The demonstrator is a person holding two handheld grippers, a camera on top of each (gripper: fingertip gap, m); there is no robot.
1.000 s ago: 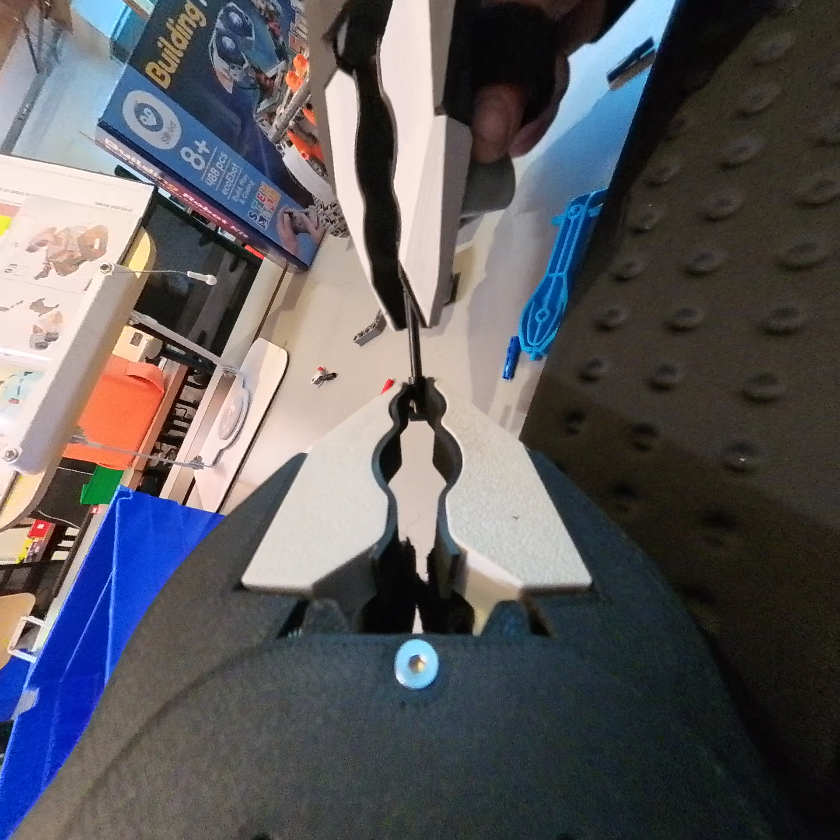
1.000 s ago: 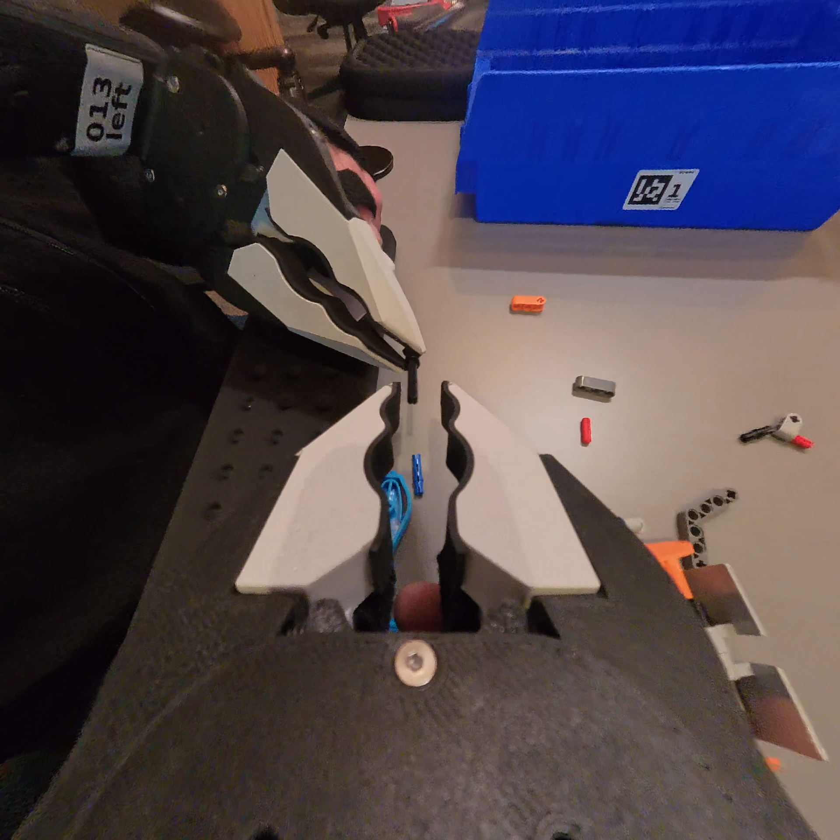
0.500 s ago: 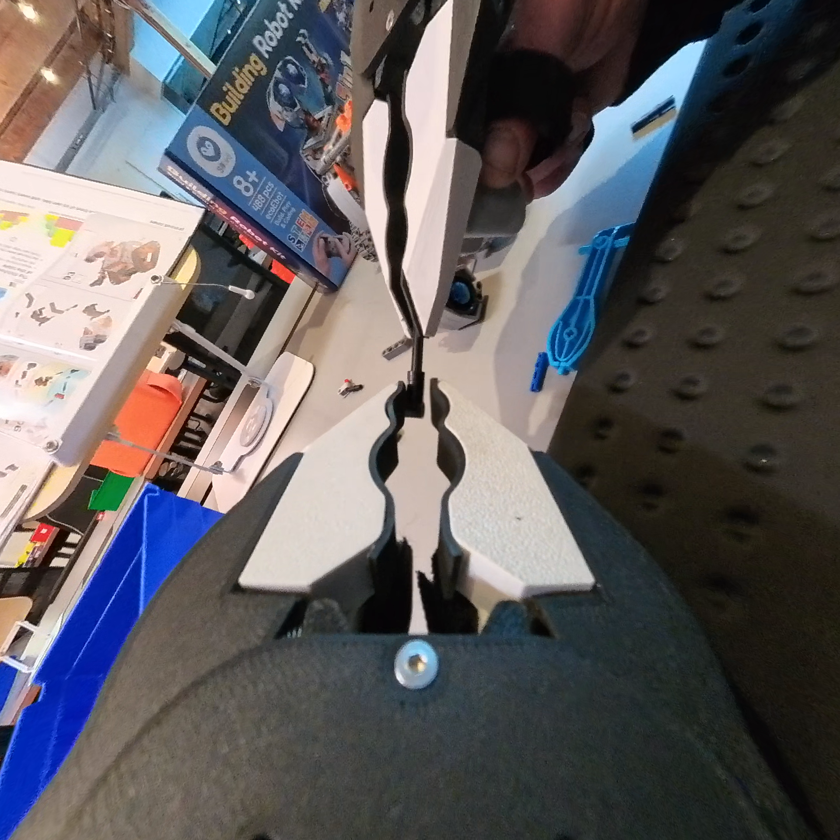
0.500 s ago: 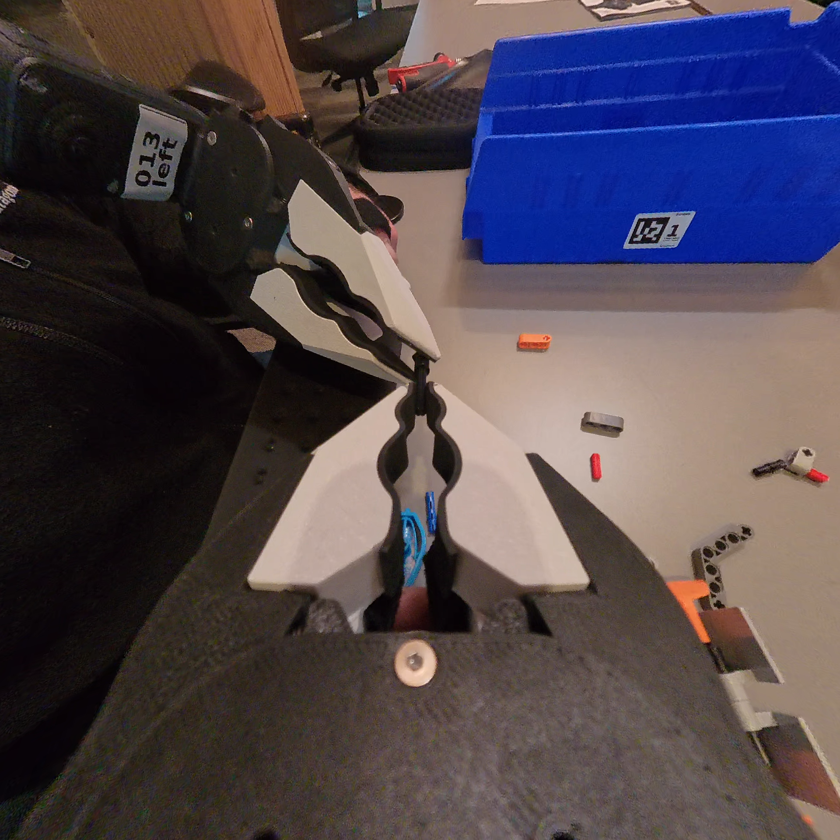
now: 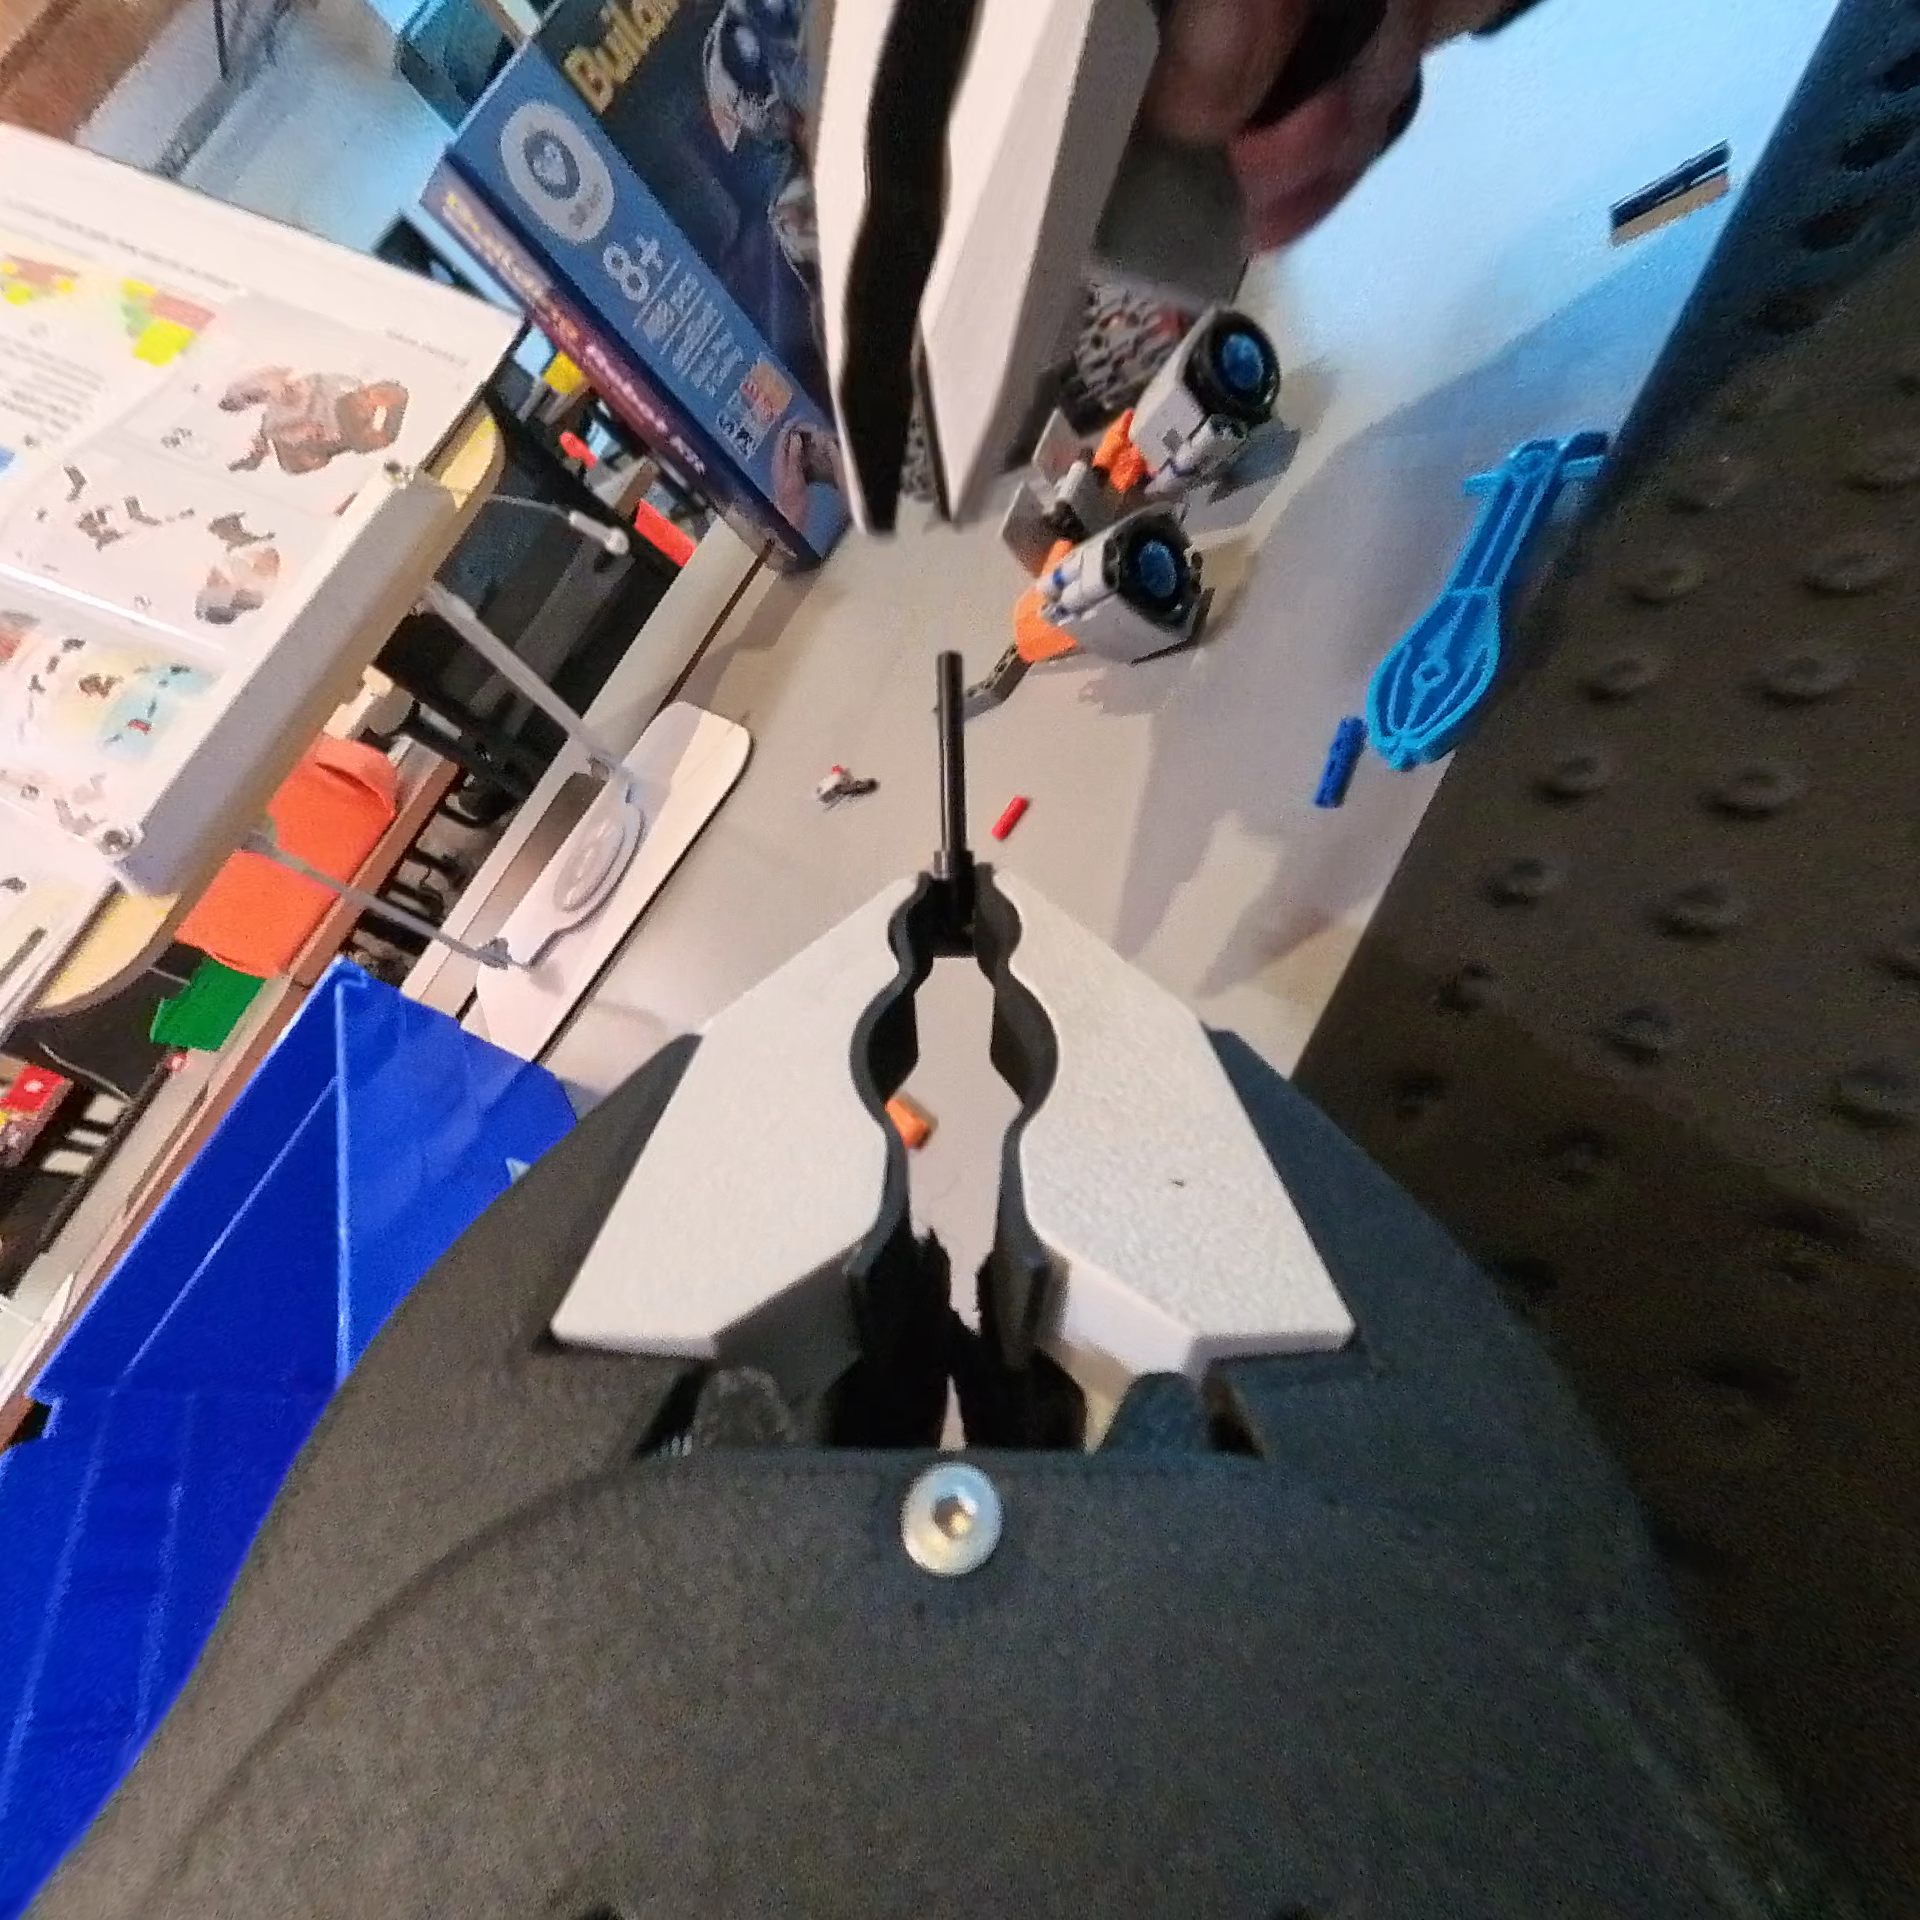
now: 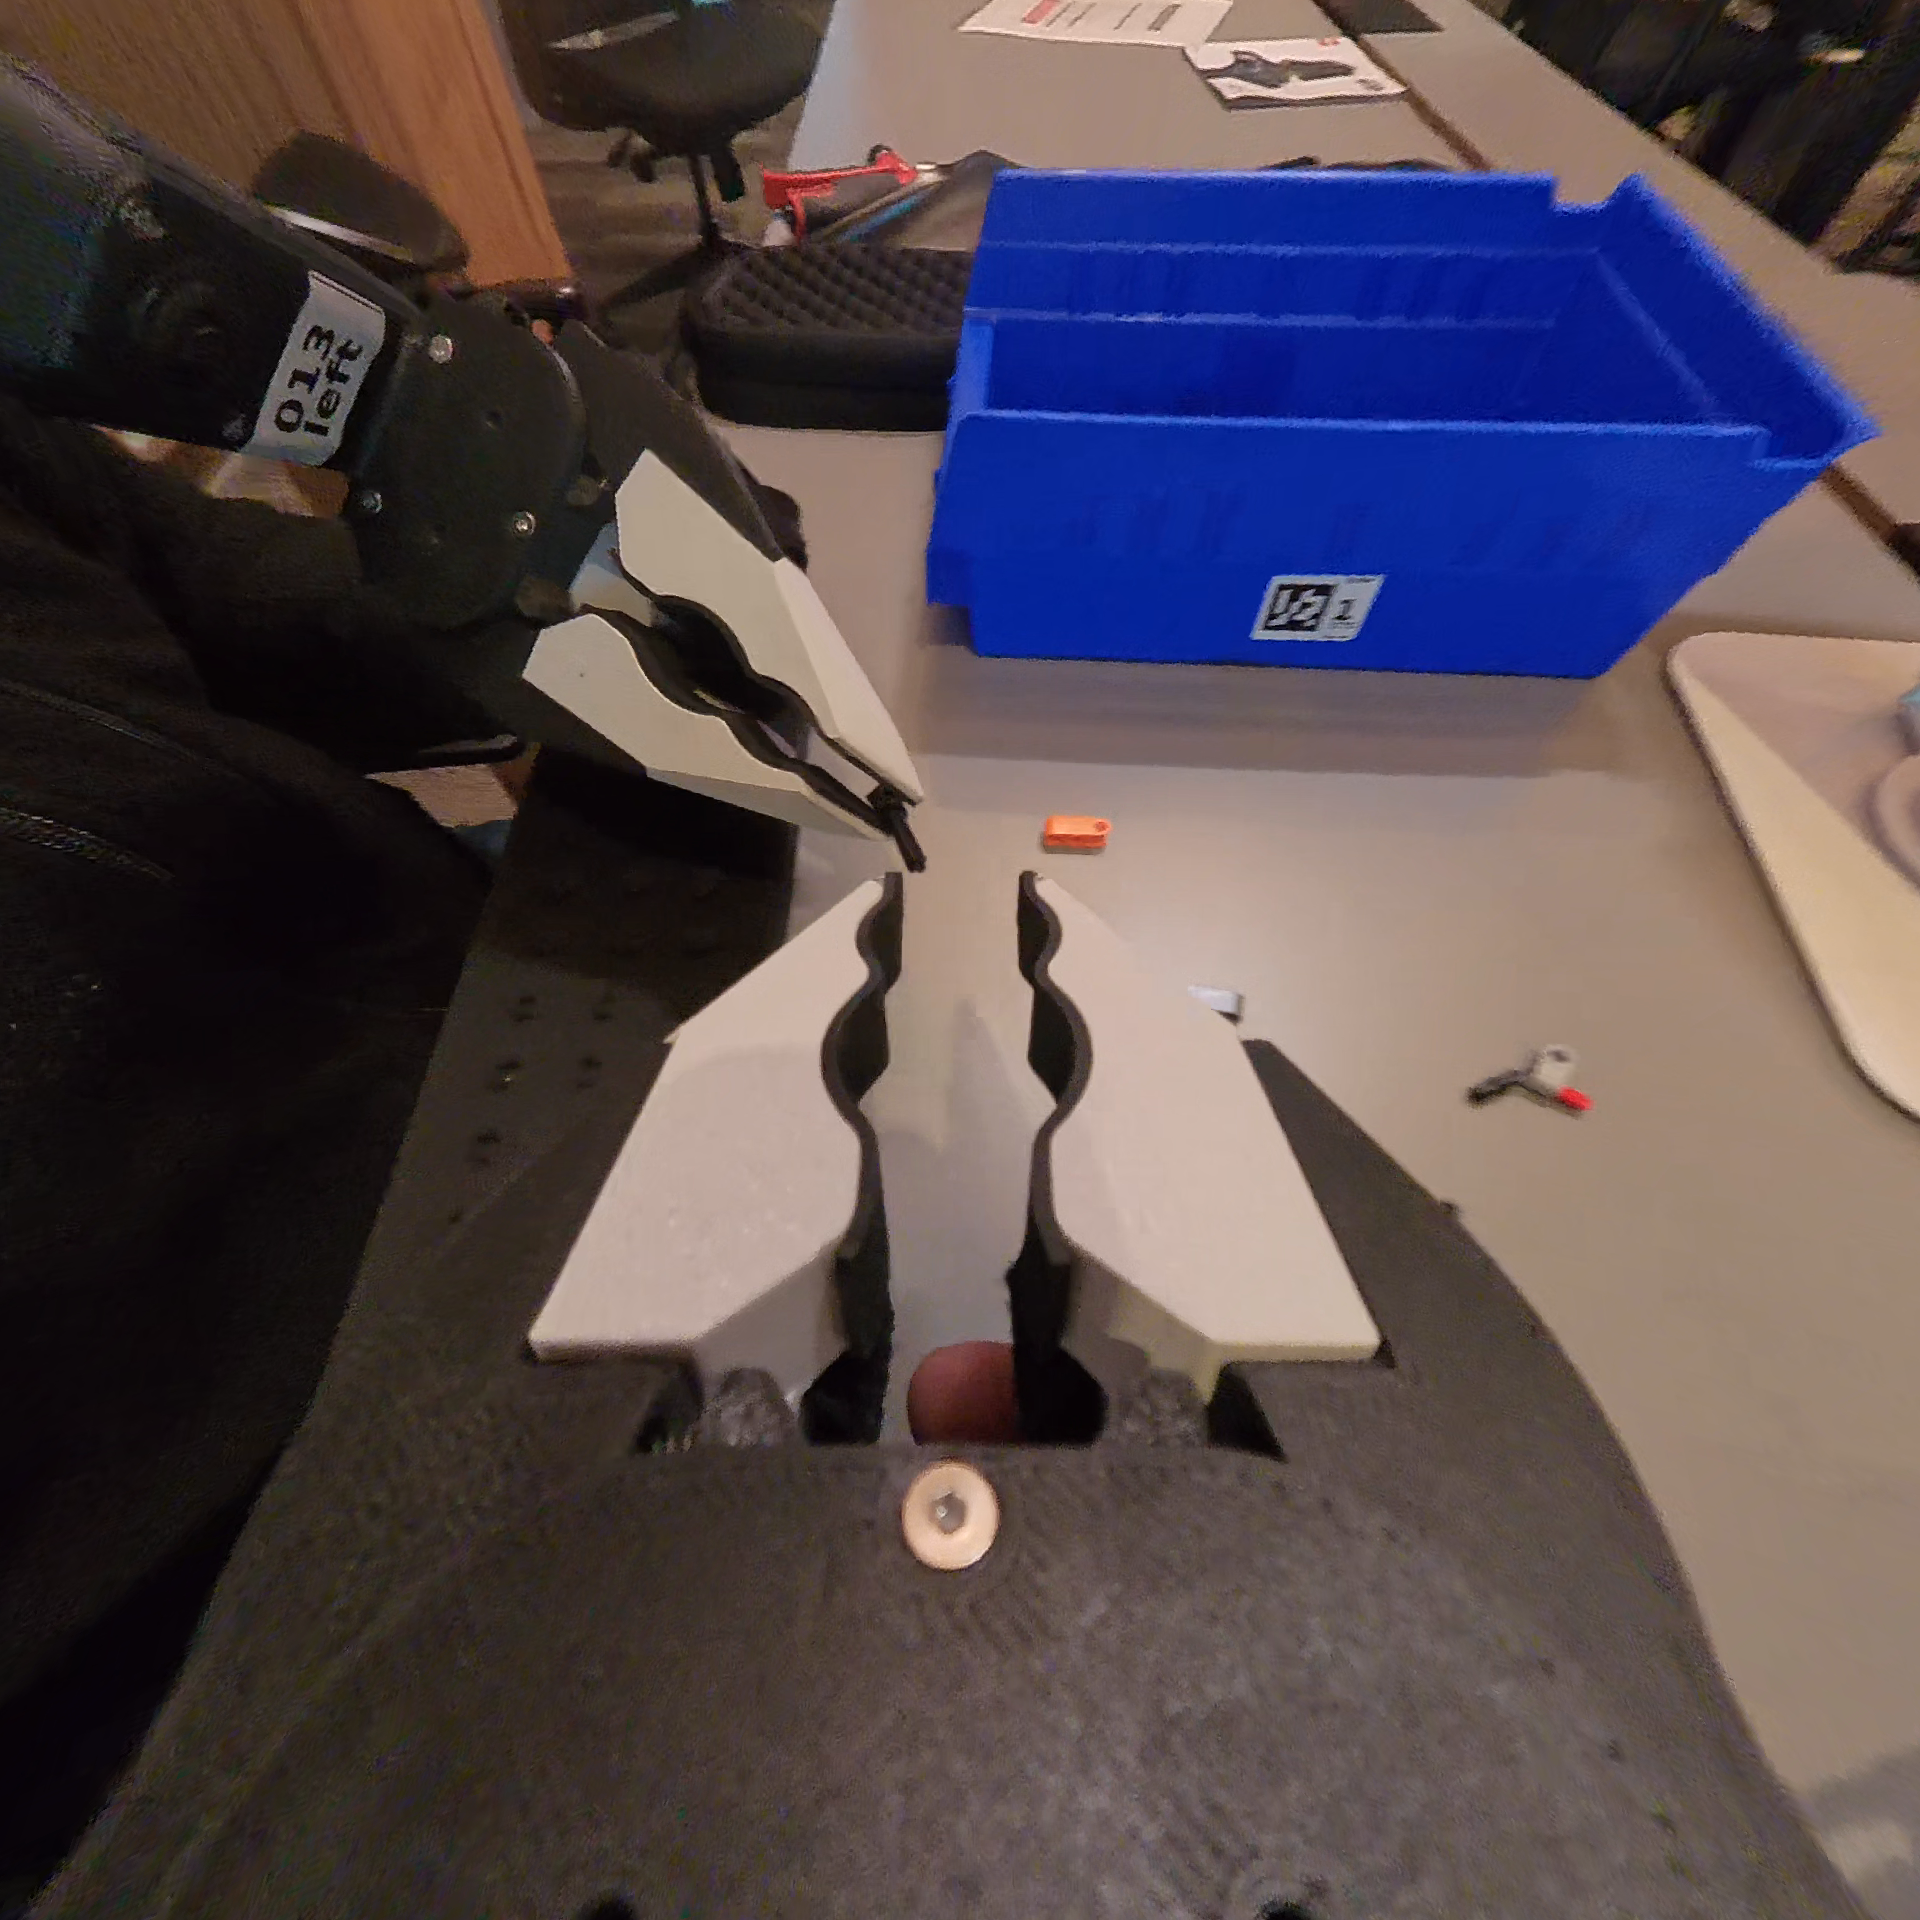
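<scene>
Your left gripper [image 5: 951, 894] is pinching its fingertips together at the tips, jaws closed, pointing toward twelve o'clock in its own view. In the right wrist view it [image 6: 894, 816] is reaching in from nine o'clock, angled downward. Your right gripper [image 6: 958, 883] is holding its jaws parted, fingers [image 6: 748, 1132] pointing toward twelve o'clock, tips just beside the left one's.

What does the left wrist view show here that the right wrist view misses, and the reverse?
Left wrist view only: two grey and orange block assemblies, a blue flat tool, a game box.
Right wrist view only: the bin's tag, a foam case.
Both: the left gripper shut on a thin black axle, the open right gripper, the blue bin.
</scene>
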